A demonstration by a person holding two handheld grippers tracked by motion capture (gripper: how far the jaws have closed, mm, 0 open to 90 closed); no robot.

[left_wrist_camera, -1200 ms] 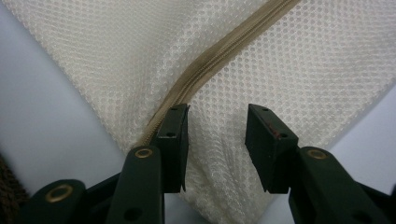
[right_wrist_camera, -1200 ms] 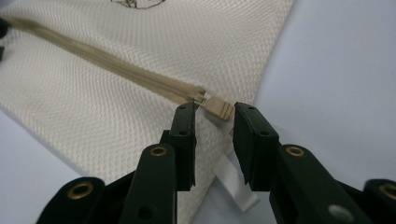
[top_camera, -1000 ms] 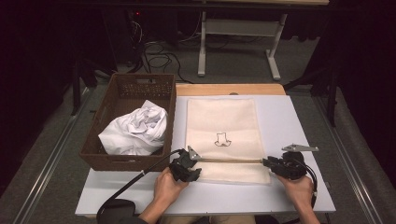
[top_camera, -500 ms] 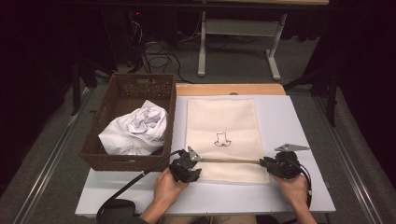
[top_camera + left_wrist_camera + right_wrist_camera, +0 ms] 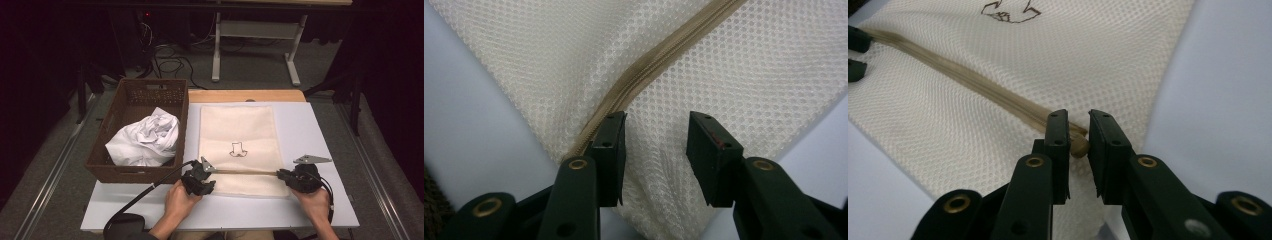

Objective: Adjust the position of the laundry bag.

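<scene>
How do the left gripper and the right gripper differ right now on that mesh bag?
The left gripper has its fingers wide apart over the mesh bag, beside the zipper; the right gripper has them nearly closed around the zipper's end. Left sits at the bag's left edge, right at its right edge. Both work the same zipper line.

Obstacle, left: brown wicker basket (image 5: 138, 131) holding crumpled white cloth (image 5: 146, 140), standing just beside the mesh bag (image 5: 238, 131). Passage: bare table surface (image 5: 306, 132) right of the bag and along the near edge.
</scene>
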